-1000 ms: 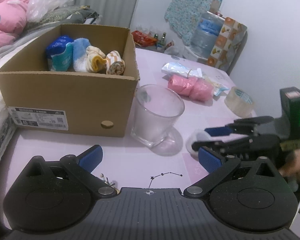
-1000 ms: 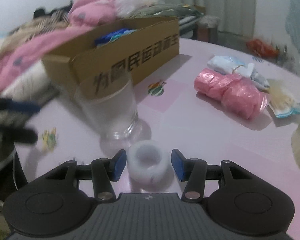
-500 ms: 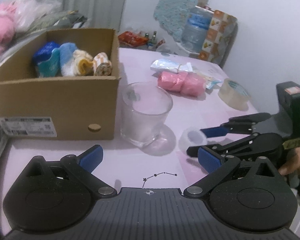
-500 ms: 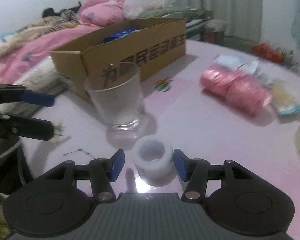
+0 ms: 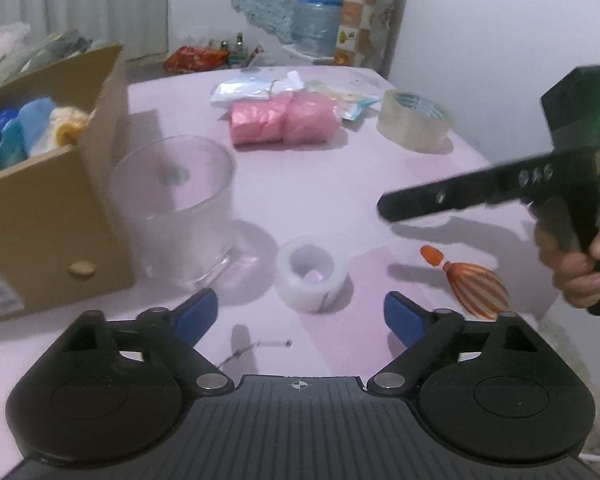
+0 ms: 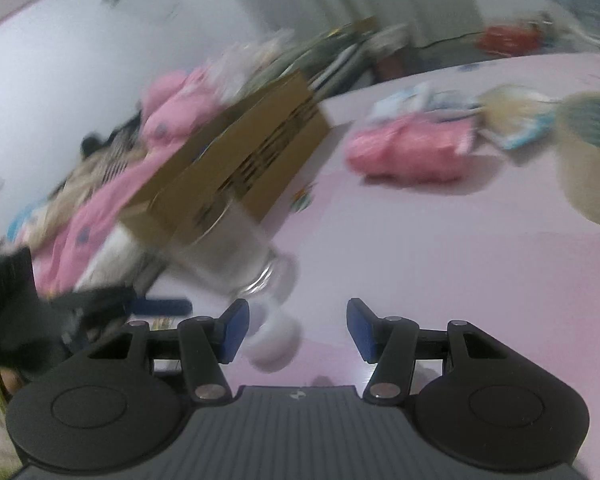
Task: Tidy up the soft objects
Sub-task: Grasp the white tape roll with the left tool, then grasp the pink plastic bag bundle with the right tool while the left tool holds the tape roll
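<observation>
The cardboard box (image 5: 48, 184) sits at the left edge of the pink tabletop (image 5: 320, 200), its top open; inside it rolled soft items (image 5: 32, 128) in blue, pale blue and cream-yellow lie side by side against its near wall. Just beside the box's right wall stands a clear glass (image 5: 176, 208), upright and with nothing visible in it. Near the glass, toward the near edge of the tabletop, a small white tape roll (image 5: 311, 274) rests with its hole facing up and slightly toward the camera, so its axis is close to vertical; it touches neither gripper. The left gripper (image 5: 300, 314) hovers low at the near edge with its blue-padded fingers (image 5: 198, 314) spread wide, the roll lying just ahead of the gap and nothing between the pads. The right gripper (image 6: 294, 330) is also spread wide and holds nothing; in its blurred view the white roll (image 6: 274, 338) shows just inside its left pad, apart from the right one. From the left wrist view that gripper hangs above the right side of the tabletop, its hand (image 5: 580, 276) around the handle. Toward the far edge lie two pink soft bundles (image 5: 284, 122) pressed together, their long axis running left to right, with a plastic packet (image 5: 256, 90) behind them and a wide brown tape roll (image 5: 414, 120) near the right edge. An orange striped balloon-like object (image 5: 474, 288) lies near the right corner, its narrow end pointing left and away.
</observation>
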`<state>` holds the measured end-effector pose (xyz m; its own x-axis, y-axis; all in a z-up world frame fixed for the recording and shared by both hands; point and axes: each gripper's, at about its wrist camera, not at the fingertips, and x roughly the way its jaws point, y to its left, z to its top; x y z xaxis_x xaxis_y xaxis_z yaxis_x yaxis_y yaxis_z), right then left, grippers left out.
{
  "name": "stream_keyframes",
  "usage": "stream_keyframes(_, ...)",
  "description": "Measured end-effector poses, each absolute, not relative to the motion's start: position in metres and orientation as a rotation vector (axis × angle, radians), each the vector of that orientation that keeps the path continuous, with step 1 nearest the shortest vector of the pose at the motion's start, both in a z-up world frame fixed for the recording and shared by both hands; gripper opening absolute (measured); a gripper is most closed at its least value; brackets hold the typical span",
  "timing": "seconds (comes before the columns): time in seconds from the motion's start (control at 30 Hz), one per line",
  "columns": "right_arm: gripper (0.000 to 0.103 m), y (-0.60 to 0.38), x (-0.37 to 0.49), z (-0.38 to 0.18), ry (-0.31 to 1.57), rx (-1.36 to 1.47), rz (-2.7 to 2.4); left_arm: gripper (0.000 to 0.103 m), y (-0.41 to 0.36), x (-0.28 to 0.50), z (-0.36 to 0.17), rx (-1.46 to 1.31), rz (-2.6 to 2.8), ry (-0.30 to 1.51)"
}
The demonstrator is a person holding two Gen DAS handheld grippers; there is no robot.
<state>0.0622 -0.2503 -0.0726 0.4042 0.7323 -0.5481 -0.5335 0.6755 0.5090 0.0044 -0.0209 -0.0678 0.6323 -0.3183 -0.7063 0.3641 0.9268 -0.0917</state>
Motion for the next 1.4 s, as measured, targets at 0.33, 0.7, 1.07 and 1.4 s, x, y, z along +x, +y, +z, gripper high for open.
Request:
stream_keyframes(0.33,0.058,-0.277,0.064,-0.082,0.809,0.352,0.765,0.060,-0.047,0.017,-0.085,0.115,-0.317,0.755)
stream_keyframes(0.7,0.058,-0.262,0.074,-0.064,0.752,0.236,0.754,0.046,-0.043,0.016,-0.086,0.110,-0.290,0.767)
stream_keyframes(1.07,0.059,-0.187,0.160,-0.045,0.619,-0.190,0.651,0.046,-0.002,-0.006,-0.082,0.052,-0.230,0.801)
stream_keyframes(1.4,0.052,-0.155,0.207,-0.068,0.762,-0.273,0.608,0.046,0.016,-0.003,-0.081,-0.009,-0.200,0.802)
